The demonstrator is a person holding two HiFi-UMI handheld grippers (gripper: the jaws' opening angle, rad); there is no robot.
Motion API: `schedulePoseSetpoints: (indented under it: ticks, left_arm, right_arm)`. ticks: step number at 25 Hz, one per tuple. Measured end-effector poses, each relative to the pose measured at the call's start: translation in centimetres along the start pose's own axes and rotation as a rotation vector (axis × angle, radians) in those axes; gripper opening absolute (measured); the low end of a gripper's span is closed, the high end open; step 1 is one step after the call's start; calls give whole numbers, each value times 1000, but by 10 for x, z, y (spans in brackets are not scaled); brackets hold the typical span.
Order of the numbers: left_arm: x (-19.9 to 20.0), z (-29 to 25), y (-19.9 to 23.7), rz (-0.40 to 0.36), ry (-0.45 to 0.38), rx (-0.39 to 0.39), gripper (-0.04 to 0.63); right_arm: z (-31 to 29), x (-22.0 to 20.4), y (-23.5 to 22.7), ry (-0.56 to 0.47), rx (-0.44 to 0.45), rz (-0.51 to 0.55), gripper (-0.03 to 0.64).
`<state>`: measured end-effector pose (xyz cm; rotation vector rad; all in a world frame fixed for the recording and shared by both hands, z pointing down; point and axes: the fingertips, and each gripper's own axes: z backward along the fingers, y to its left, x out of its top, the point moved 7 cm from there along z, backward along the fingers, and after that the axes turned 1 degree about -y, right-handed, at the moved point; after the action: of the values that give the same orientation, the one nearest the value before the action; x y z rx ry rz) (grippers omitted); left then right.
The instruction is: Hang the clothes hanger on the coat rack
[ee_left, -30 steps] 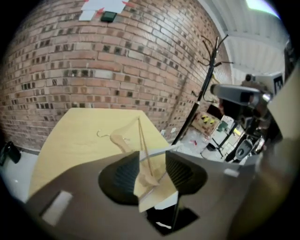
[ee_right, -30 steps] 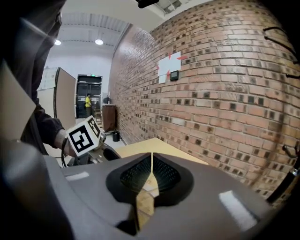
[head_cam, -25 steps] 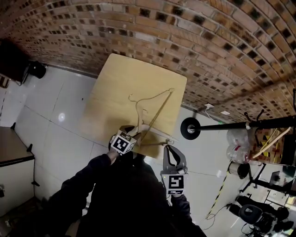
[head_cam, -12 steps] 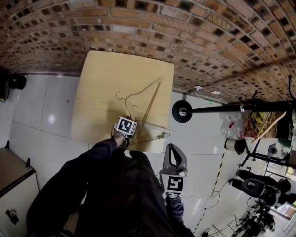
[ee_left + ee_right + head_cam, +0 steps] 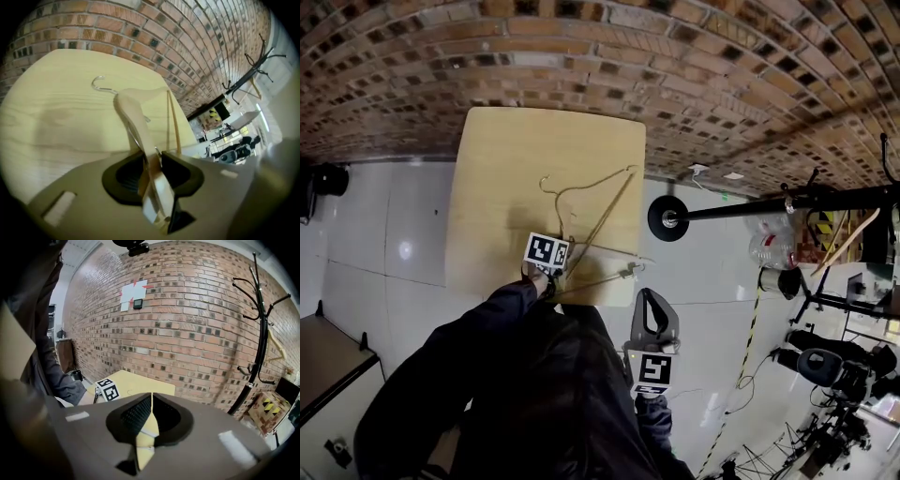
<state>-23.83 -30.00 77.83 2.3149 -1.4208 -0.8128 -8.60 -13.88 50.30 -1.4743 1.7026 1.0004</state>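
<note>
While the left gripper (image 5: 152,161) closes its jaws, one arm of a wooden clothes hanger (image 5: 136,117) runs between them, and the pads look to be pressing on its two sides. The grip sits low on that arm, well away from the metal hook (image 5: 98,82). The hanger lies flat on a pale wooden table (image 5: 497,159) set against a brick wall, its hook pointing towards the wall. The right gripper (image 5: 151,404) is held off the table's near edge, jaws together with nothing between them. The black coat rack (image 5: 741,208) stands on the floor to the right, well apart from the table, and a second hanger (image 5: 844,255) already hangs from it.

The likely trouble is the off-centre grip. Lifted by one arm, the hanger would probably tip, its free end dragging on the table or swinging. The arm looks smooth and tapered, so it could twist or slide in the pads. If the hook ends up turned away, it may miss the rack's peg. It could also knock against the second hanger.
</note>
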Motion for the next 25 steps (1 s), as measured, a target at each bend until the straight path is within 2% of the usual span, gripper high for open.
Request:
schedulePoseSetpoints:
  ticks: [3,7,14,17,18,20,22,24,25]
  left_arm:
    - [7,13,2,-30,-30,-11,94]
    - [16,32,0,-103,-62,-68,84]
    - [32,87,-27,-268,-98,-261,63]
    - [39,106,-40,-307,-99,-340,55]
    - [40,111,-45,-313,-96,-367,55]
    - [36,119,-53,-323,-83,-418,54]
    - [32,128,-61,-327,-77,-476,54]
    - [31,138,-70,-352,-69,-529,54]
    - [31,143,-75,-377,-61,-549,54]
  right_arm:
    - [0,-1,-2,-2,-9,-3,14]
    - [-2,-2,0,9,-4,10,14]
    - [-14,0,6,-1,36,25,14]
    - [-32,-8,10,4,93,12,16]
    - [-40,-12,12,13,113,27,35]
    - [-58,-23,14,53,137,116,79]
    - [-79,-35,13,125,124,271,117]
    - [-96,-44,6,179,55,426,182]
    - [-100,-45,2,182,10,491,193]
